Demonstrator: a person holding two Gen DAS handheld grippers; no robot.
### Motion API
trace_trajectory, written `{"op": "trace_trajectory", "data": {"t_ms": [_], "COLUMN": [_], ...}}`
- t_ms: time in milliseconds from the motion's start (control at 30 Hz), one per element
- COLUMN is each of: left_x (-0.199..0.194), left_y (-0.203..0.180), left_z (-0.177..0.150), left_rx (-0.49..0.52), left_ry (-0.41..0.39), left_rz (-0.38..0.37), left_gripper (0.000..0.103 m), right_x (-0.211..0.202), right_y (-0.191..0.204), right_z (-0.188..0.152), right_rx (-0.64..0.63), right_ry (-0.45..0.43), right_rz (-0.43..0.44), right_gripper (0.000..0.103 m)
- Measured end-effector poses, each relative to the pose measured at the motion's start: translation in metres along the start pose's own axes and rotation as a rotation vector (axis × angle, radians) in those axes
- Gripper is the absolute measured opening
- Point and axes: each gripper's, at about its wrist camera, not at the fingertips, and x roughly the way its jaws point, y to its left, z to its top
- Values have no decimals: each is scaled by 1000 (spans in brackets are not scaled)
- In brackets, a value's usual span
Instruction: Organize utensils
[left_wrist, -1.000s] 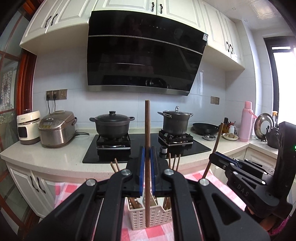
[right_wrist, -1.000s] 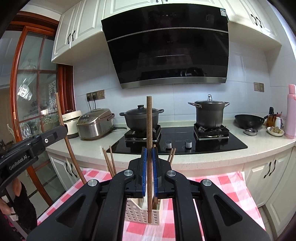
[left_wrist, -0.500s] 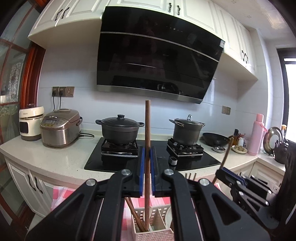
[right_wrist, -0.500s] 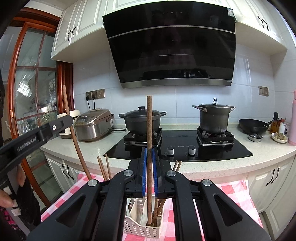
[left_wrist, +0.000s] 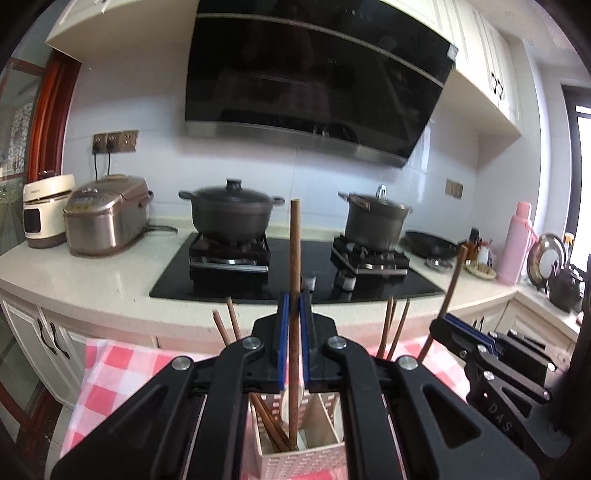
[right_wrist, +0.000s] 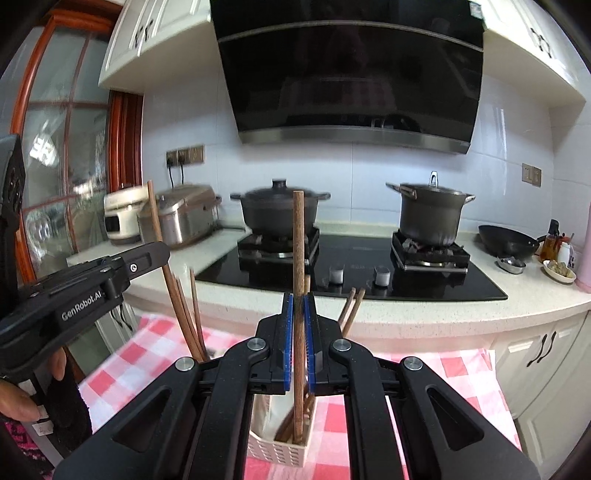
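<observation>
Wooden chopsticks are being gripped upright by both grippers' fingers over the white basket (left_wrist: 295, 458); the left gripper (left_wrist: 291, 343) clamps one chopstick (left_wrist: 294, 258), the right gripper (right_wrist: 299, 343) another (right_wrist: 298, 251), while a bare hand (right_wrist: 14, 402) is being shown only at lower left of the right view.

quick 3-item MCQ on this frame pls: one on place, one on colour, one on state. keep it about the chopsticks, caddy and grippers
1. Where does the lower end of the chopstick in the left gripper sit?
A. Inside the white caddy
B. On the black hob
C. Flat on the cloth

2. What colour is the cloth under the caddy?
A. Blue striped
B. Red and white check
C. Plain green

3. How does the right gripper stand?
A. Wide open, empty
B. Shut on a spoon
C. Shut on an upright chopstick

Answers:
1. A: in the left wrist view the stick runs down between the blue pads into a caddy compartment beside other chopsticks.
2. B: red and white squares show on both sides of the caddy.
3. C: in the right wrist view the blue pads press the brown stick on both sides, and it stands near vertical.
</observation>
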Motion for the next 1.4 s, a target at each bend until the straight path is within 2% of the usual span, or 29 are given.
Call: {"op": "trace_trajectory", "data": {"t_ms": [300, 533, 667, 733, 767, 867, 1000, 1033, 1100, 1200, 1400], "left_x": [26, 32, 30, 24, 21, 8, -16, -26, -45, -72, -120], "left_y": [5, 13, 20, 23, 24, 26, 24, 22, 18, 13, 5], "left_z": [-31, -43, -41, -39, -38, -33, -26, -25, -24, -26, -47], "left_rx": [4, 3, -9, -7, -6, 5, 33, 44, 71, 100, 93], "left_ry": [118, 138, 129, 112, 100, 68, 10, -11, -48, -98, -131], "left_rz": [1, 43, 62, 82, 94, 120, 171, 186, 217, 254, 251], "left_gripper": [6, 7, 23, 32, 38, 46, 72, 75, 90, 98, 98], "right_x": [24, 38, 36, 32, 28, 20, 1, -3, -16, -39, -84], "right_y": [5, 0, -3, -6, -8, -8, -10, -10, -10, -9, -4], "right_z": [-20, -30, -29, -27, -26, -24, -21, -21, -20, -22, -38], "right_rx": [-14, 7, 18, 23, 30, 17, 26, 28, 36, 46, 39], "right_ry": [80, 117, 116, 102, 94, 74, 50, 44, 28, -9, -58], "right_rz": [1, 2, -4, -7, 1, -14, -11, -11, -6, 5, 28], "right_gripper": [7, 8, 13, 36, 37, 37, 37, 38, 41, 54, 76]}}
